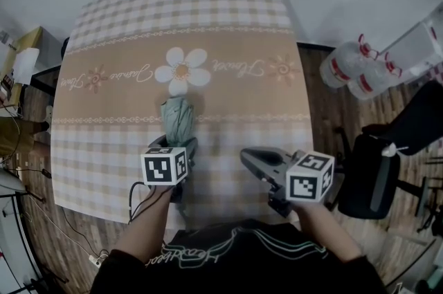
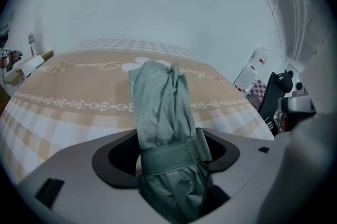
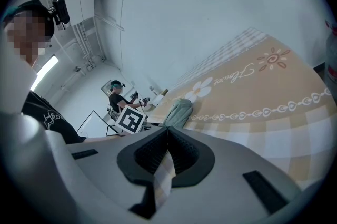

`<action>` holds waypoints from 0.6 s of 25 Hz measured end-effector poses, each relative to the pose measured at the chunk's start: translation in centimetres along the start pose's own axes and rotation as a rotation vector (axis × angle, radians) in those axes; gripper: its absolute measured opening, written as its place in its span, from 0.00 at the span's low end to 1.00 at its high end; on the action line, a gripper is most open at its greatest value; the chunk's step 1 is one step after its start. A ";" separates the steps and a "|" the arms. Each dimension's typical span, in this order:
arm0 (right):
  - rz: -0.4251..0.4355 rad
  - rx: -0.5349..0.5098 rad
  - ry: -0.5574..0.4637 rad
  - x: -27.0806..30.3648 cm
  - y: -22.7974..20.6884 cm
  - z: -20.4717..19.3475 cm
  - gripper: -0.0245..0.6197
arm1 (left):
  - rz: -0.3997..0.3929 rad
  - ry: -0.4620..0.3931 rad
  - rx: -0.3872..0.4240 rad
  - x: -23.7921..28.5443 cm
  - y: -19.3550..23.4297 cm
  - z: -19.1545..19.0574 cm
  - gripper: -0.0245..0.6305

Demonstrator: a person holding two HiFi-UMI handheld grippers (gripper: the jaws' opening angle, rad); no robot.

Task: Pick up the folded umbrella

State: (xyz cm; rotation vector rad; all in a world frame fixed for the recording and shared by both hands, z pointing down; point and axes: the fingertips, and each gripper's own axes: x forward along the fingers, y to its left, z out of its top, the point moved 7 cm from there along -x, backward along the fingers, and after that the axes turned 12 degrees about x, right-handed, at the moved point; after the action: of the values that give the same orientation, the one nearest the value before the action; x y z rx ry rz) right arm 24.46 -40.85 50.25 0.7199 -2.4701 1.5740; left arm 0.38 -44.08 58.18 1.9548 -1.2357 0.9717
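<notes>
The left claw is clamped on the folded umbrella, its jaws pressing either side of the grey-green bundle just where the strap wraps it. In the left gripper view the umbrella sticks out forward past the left claw, over the bench. From the head view its far end lies just short of the white flower printed on the cloth. Whether it is clear of the cloth cannot be told.

The right claw hangs above the near right part of the bench, well apart from the umbrella. Its jaws are together with nothing between them, as the right gripper view shows.

The cloth is checked at both ends with a tan band across the middle. Nothing else lies on it near the umbrella.

On the floor to the right stand clear bottles with red caps; what they hold cannot be made out. A black chair is beside the bench's near right corner. To the left are a box and cables. Another person shows far off in the right gripper view.
</notes>
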 end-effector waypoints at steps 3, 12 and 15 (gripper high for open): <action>-0.001 0.005 0.001 0.1 -0.1 -0.1 0.06 | 0.003 -0.005 0.008 0.0 0.1 0.0 0.53; -0.012 0.005 0.002 0.6 -0.4 -0.6 0.06 | -0.033 -0.028 -0.021 -0.3 0.3 0.0 0.47; -0.021 0.010 -0.001 0.6 -0.3 -0.6 0.06 | -0.051 -0.025 -0.026 -0.4 0.4 0.0 0.47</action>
State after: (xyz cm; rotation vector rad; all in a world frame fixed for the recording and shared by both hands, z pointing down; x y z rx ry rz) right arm 23.98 -40.59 50.95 0.7467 -2.4491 1.5794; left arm -0.10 -44.07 57.87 1.9743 -1.2006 0.9042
